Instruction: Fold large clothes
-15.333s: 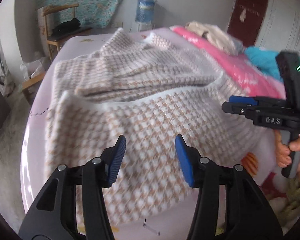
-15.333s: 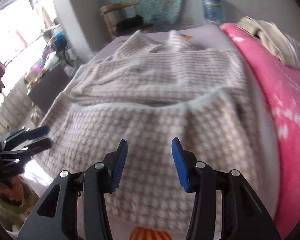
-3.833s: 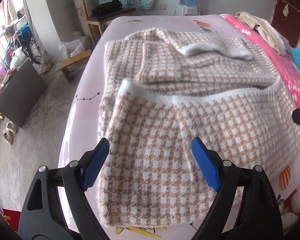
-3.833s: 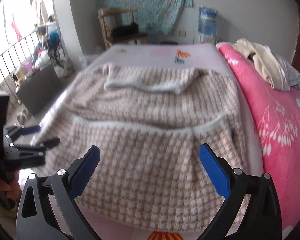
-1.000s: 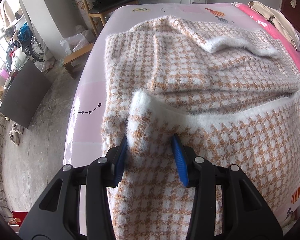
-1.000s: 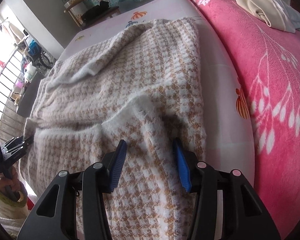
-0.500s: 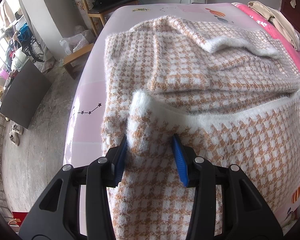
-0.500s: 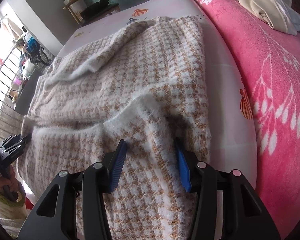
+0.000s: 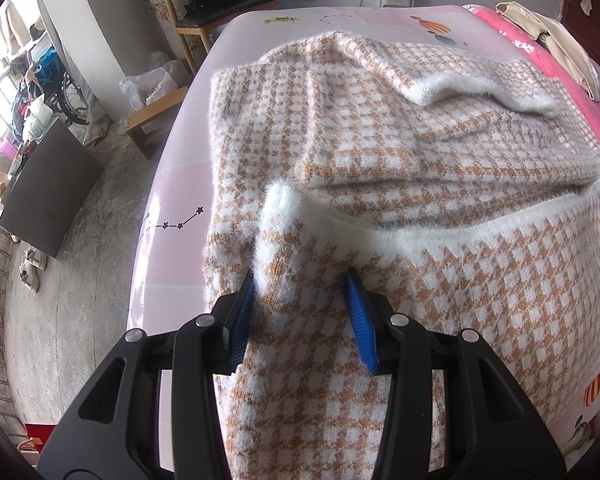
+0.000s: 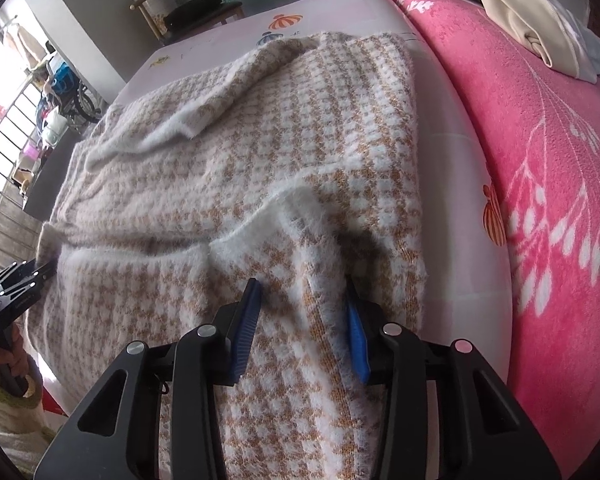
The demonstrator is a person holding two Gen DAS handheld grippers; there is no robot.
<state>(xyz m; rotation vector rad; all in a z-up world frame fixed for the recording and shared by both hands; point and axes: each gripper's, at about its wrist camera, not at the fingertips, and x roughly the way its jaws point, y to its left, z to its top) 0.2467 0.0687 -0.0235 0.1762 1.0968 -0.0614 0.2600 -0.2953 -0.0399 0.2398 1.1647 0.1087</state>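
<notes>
On a pink-sheeted bed (image 9: 180,184) lies a checked sweater (image 9: 380,152), left tongs (image 9: 302,312) clamped on its folded hem corner, right tongs (image 10: 302,320) closing around the other; lifting both together likely comes next.

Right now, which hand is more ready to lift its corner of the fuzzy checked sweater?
Probably the left. The left gripper already bunches the sweater's white hem between its fingers. The right gripper is closing, hem between its fingers, grip not yet settled.
</notes>
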